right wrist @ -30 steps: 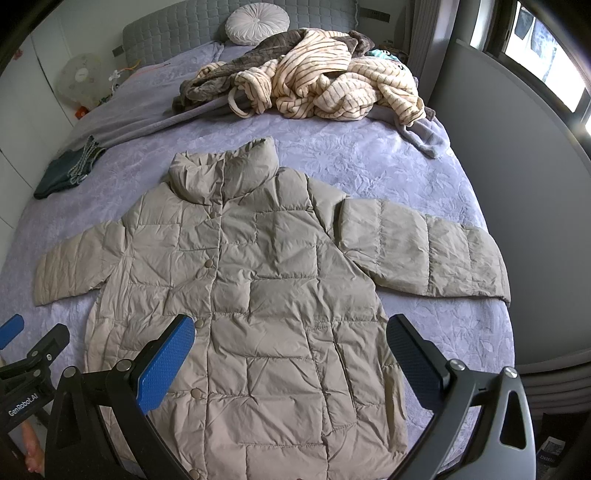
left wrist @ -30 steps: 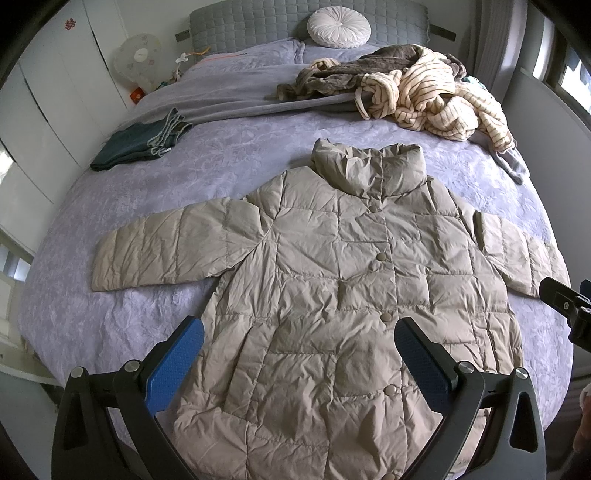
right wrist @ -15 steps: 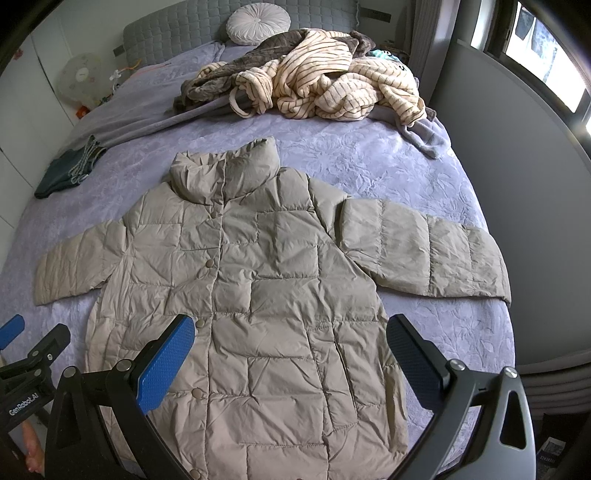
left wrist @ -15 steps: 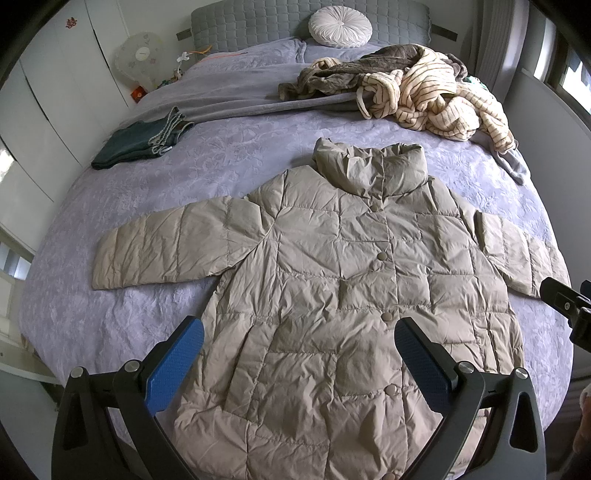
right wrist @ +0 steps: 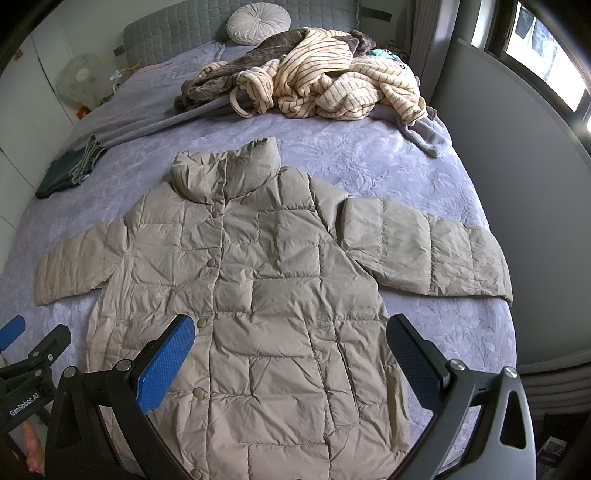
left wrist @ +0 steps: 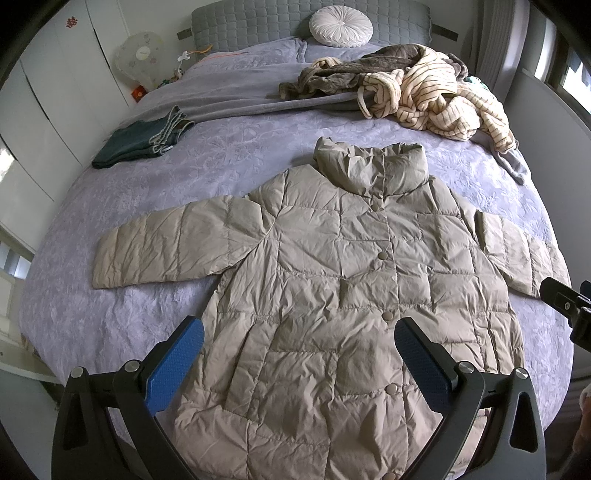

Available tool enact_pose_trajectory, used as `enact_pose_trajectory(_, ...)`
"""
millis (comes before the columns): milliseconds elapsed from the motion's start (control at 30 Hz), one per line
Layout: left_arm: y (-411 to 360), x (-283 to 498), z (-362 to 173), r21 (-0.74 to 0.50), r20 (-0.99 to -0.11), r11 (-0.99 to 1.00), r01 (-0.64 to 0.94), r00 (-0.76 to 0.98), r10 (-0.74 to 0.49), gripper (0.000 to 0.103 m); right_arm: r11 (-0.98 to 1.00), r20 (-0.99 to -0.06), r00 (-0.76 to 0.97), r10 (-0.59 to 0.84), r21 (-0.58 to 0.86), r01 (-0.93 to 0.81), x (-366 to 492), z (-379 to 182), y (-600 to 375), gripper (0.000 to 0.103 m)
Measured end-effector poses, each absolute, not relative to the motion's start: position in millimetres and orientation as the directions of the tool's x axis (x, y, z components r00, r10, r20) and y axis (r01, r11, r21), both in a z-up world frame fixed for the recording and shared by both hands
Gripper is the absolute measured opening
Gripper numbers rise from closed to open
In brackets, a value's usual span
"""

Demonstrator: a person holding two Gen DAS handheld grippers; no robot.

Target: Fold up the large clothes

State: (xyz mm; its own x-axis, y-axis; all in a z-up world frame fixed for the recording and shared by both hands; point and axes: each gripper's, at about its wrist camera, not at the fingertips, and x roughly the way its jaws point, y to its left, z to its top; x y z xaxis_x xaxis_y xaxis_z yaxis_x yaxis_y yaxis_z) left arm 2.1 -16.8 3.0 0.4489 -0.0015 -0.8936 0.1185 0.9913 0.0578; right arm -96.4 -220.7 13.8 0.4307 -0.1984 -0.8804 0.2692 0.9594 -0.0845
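Ahead of both grippers spreads a wide bed (left wrist: 155,206) under a lilac, leaf-embossed quilted cover, with a grey padded headboard (left wrist: 258,26) at its far end. Lying flat on the cover, directly beyond and beneath the fingertips, is the beige quilted puffer coat (left wrist: 332,295), front up, snaps fastened, collar pointing away, both sleeves stretched outward; its shell is crinkled and stitched in puffy squares. Farther off, to the right, sits a heap of cream striped fleece and brown plush clothes (left wrist: 424,92). Far left lies a folded dark green garment (left wrist: 140,142), and a round white pleated cushion (left wrist: 340,26) leans at the headboard.

The left gripper (left wrist: 299,347) hangs over the coat's lower half, blue textured pads spread wide, touching nothing. The right gripper (right wrist: 291,343) is likewise spread wide and empty above the hem area.

Only the right wrist view shows the whole right sleeve (right wrist: 424,251); the left wrist view shows the left sleeve (left wrist: 177,247) fully.
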Motion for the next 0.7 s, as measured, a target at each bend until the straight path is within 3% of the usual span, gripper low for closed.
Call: enact_pose_trajectory(700,-6,14,-5,0.013,-0.904,0.994,0.111,0.426,-0.036,0.103,0.959,-0.886,0.416,-0.204,-0.096,0.267,-94,11,-216,0.103)
